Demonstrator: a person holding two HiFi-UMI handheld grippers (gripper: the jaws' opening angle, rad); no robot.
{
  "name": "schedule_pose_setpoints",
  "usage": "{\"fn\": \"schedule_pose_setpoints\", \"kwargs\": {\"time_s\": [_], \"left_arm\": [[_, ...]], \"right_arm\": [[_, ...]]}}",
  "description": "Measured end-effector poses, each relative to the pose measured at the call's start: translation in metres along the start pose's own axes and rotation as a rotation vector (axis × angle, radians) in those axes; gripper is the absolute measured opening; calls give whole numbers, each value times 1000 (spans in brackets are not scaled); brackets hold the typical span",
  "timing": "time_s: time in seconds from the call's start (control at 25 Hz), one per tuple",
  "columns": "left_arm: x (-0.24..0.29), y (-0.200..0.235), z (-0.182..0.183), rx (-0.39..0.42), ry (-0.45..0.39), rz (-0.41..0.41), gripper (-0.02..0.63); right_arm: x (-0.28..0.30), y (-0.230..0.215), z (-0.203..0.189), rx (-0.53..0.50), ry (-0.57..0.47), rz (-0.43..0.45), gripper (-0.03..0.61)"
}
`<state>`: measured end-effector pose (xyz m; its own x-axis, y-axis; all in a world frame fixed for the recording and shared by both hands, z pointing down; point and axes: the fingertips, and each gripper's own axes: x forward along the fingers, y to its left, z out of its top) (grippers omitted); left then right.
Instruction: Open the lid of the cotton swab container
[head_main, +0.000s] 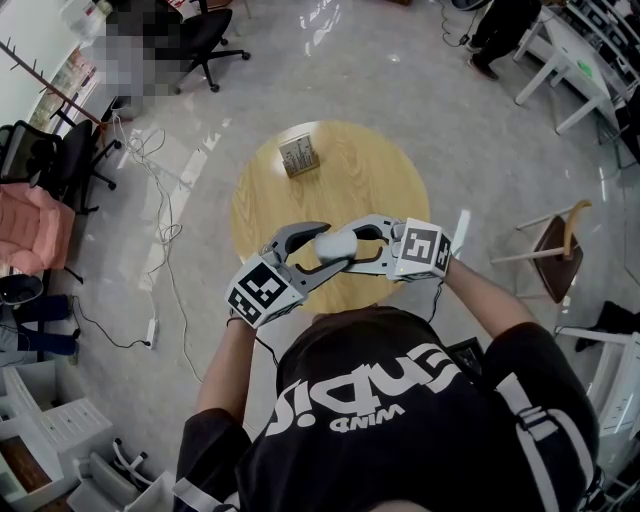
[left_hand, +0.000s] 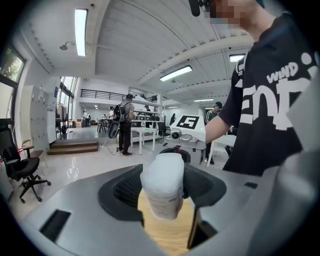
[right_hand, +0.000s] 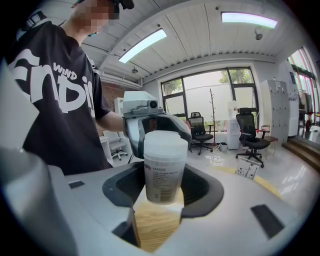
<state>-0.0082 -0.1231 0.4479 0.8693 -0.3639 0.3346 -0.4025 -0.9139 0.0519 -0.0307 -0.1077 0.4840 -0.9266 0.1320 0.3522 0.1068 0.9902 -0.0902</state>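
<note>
A white cotton swab container with its lid on is held in the air over the near edge of the round wooden table. My left gripper reaches it from the left and my right gripper from the right. In the right gripper view the container stands upright with its printed label facing the camera, and the right gripper has its dark pads against the lower body. In the left gripper view the container leans slightly, with the left gripper shut on its sides.
A small patterned box lies at the far side of the table. A wooden chair stands to the right. Office chairs and floor cables are on the left. People stand far back.
</note>
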Motion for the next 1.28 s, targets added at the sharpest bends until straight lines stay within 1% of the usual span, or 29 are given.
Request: {"fn": "schedule_pose_setpoints", "kwargs": {"time_s": [0.28,0.32,0.4,0.44,0.6,0.8,0.92,1.08,1.16,1.28], "left_arm": [[0,-3,1,-105,-7,-39,261],[0,-4,2,-142,-19,-50,261],[0,-4,8,-235,-55,-76,258],[0,-4,10,-252,-59,-80,256],[3,-5,9,-240,-39,-85,256],[7,-2,11,-252,-51,-75,258],[8,0,12,-252,-65,-72,258],[2,1,11,-241,-59,-72,258],[-4,4,11,-240,-60,-58,258],[-14,11,10,-258,-75,-32,258]], "right_arm": [[-2,4,0,4,-20,-3,202],[-2,5,-1,-16,-15,-9,202],[0,6,-4,-98,23,-33,198],[1,6,-6,-122,42,-38,196],[0,6,-9,-121,42,-31,195],[-7,5,-10,-114,66,-37,195],[-8,2,-9,-93,44,-52,195],[-9,0,-8,-87,46,-65,195],[-13,-4,-9,-65,41,-83,195],[-31,-16,-10,-1,10,-149,195]]}}
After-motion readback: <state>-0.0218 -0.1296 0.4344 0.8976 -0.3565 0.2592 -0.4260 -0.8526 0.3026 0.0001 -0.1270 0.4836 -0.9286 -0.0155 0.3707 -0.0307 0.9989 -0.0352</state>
